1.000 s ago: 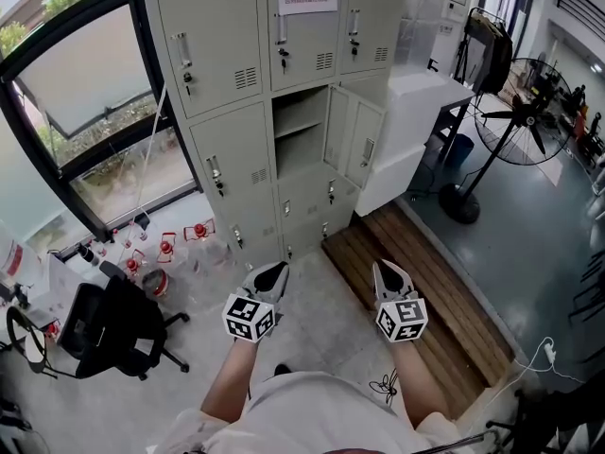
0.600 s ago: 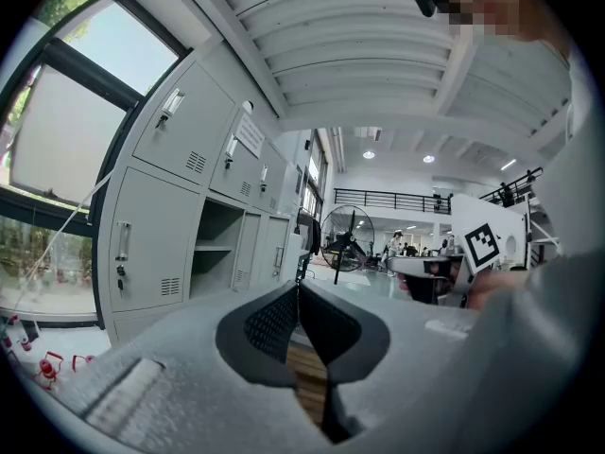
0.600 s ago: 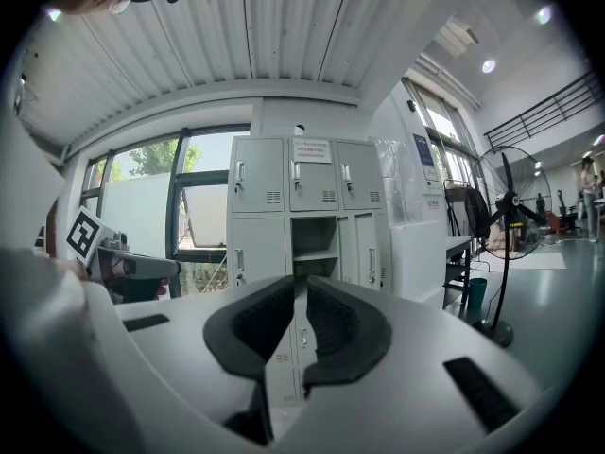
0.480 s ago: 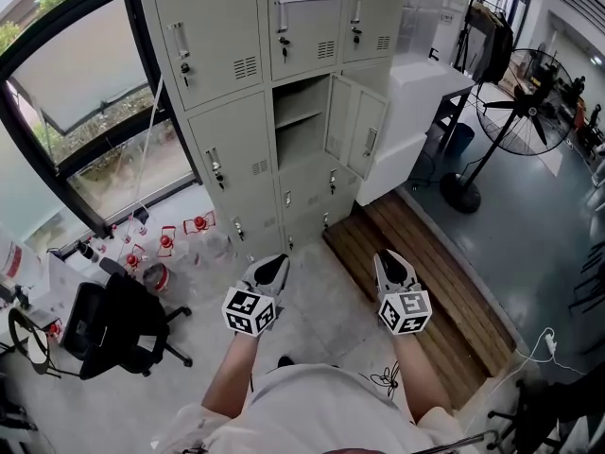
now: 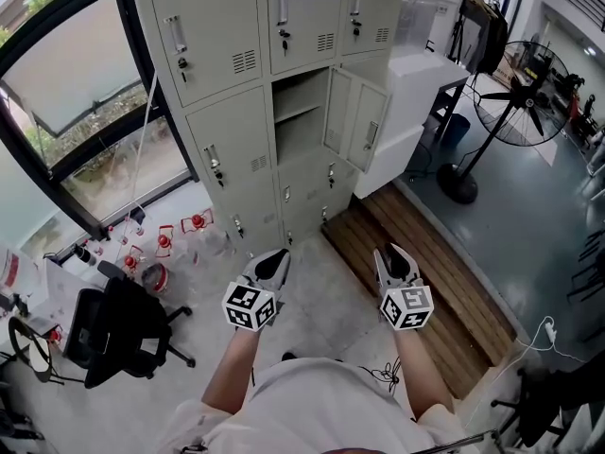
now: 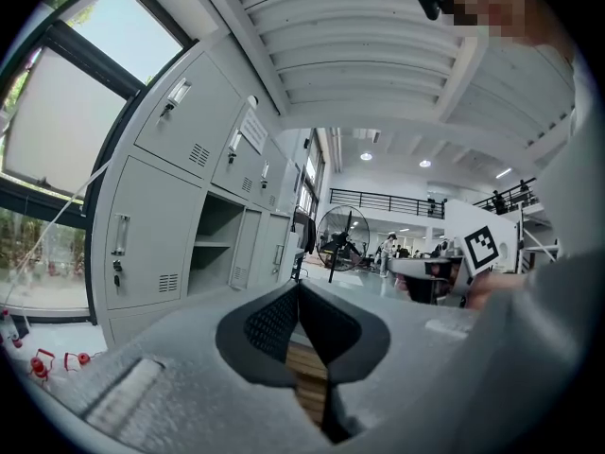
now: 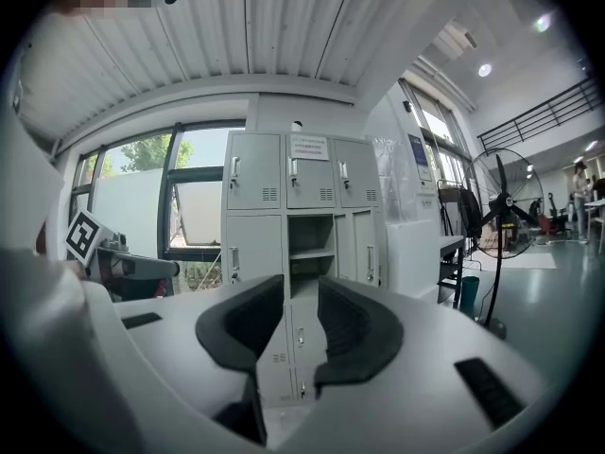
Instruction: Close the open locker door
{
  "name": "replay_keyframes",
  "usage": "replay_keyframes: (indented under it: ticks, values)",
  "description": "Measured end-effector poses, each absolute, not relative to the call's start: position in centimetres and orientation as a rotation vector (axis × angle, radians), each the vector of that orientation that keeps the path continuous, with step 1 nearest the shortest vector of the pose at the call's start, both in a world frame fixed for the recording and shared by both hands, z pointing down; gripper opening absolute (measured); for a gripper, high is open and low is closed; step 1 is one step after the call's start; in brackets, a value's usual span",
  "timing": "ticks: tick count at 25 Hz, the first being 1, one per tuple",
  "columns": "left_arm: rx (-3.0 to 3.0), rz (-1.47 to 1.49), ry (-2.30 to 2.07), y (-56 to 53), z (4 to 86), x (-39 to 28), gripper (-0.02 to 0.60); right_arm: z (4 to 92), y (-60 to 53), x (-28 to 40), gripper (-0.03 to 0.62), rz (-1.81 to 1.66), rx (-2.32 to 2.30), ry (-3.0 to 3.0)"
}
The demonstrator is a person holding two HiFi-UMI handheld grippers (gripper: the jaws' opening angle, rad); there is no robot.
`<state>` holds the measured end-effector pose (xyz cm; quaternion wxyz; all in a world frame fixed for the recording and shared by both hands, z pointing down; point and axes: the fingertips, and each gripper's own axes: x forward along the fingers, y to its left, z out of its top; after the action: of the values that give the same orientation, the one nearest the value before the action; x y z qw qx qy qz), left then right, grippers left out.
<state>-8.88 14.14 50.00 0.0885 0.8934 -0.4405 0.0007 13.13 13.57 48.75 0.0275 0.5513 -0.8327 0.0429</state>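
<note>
A grey locker bank (image 5: 227,83) stands ahead. Its middle compartment (image 5: 300,116) gapes, and the open door (image 5: 337,112) swings out to the right on its hinge. The right gripper view looks straight at that door (image 7: 345,249); the left gripper view catches it (image 6: 248,247) from the side. Both grippers hover level over the floor, well short of the lockers. My left gripper (image 5: 272,265) (image 6: 299,287) is shut and empty. My right gripper (image 5: 395,258) (image 7: 301,291) has just been opening, with a clear gap and nothing between its pads.
A wooden platform (image 5: 425,253) lies on the floor to the right. A white cabinet (image 5: 416,83) adjoins the lockers, with a standing fan (image 5: 515,93) beyond. A black office chair (image 5: 118,334) and red-capped bottles (image 5: 165,249) sit left, under the window (image 5: 85,93).
The right gripper's jaws have gone from shut to parted. The left gripper has edged a little toward the lockers. The locker door stands as before.
</note>
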Motion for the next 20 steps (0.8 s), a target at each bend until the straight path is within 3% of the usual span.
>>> replay_keyframes:
  ticks: [20]
  values:
    - [2.676,0.023,-1.215,14.9,51.8,-13.6,0.015,50.9,15.0,9.1,0.103,0.200,1.769,-2.443]
